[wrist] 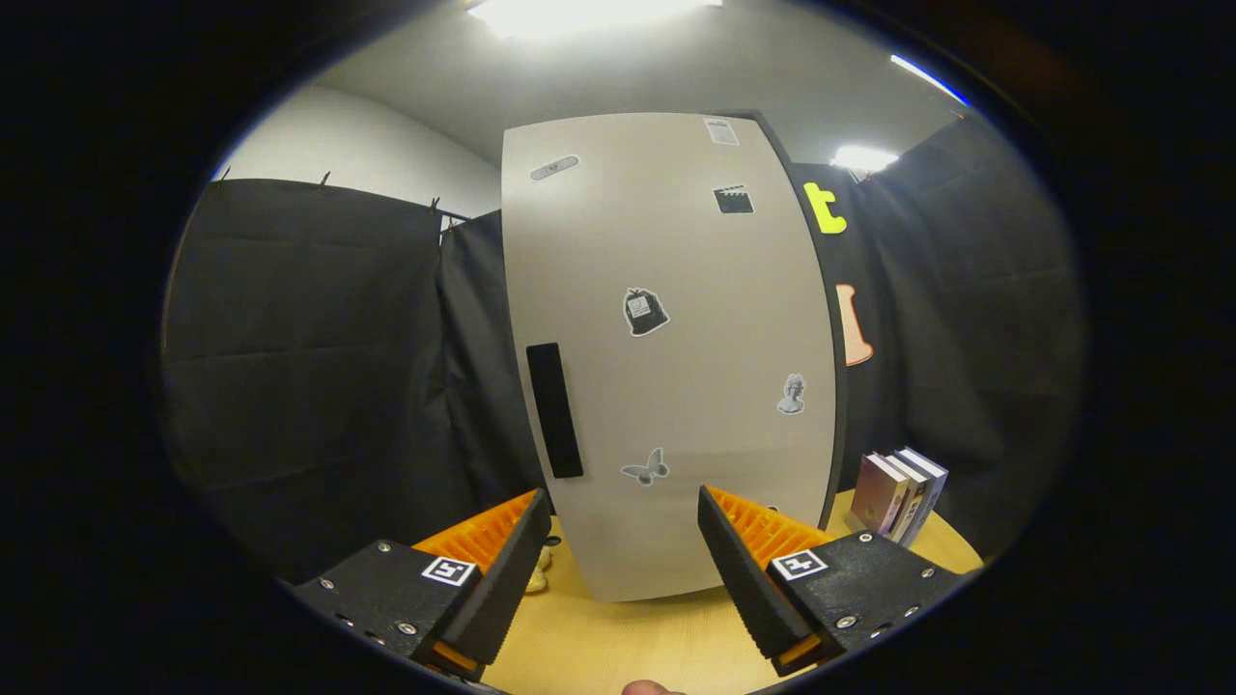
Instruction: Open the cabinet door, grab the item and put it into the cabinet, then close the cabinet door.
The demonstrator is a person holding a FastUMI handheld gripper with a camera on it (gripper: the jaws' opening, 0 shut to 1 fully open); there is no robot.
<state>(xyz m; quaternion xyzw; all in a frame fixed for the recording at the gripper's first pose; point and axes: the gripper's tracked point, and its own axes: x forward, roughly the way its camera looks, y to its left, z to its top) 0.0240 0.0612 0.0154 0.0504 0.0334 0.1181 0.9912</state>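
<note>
- While held spread wide with nothing between its fingers, gripper (623, 507) hovering low over pale wooden tabletop (637, 647)
- Released state, both fingers clear of every surface
- Just ahead of the fingers, tall light-grey cabinet door (666, 357), closed, standing upright on the tabletop
- On the door near its left edge, narrow black vertical handle (554, 409), above and slightly beyond the left finger
- Scattered over the door face, small stickers, among them a grey butterfly sticker (645, 469) low down between the fingertips
- Beside the left finger, at the door's lower left corner, small pale rounded item (541, 569), partly hidden, kind not clear
- Right of the cabinet, beyond the right finger, short row of upright books (898, 494) resting on the tabletop
- Behind everything, black cloth booth wall (309, 357)
</note>
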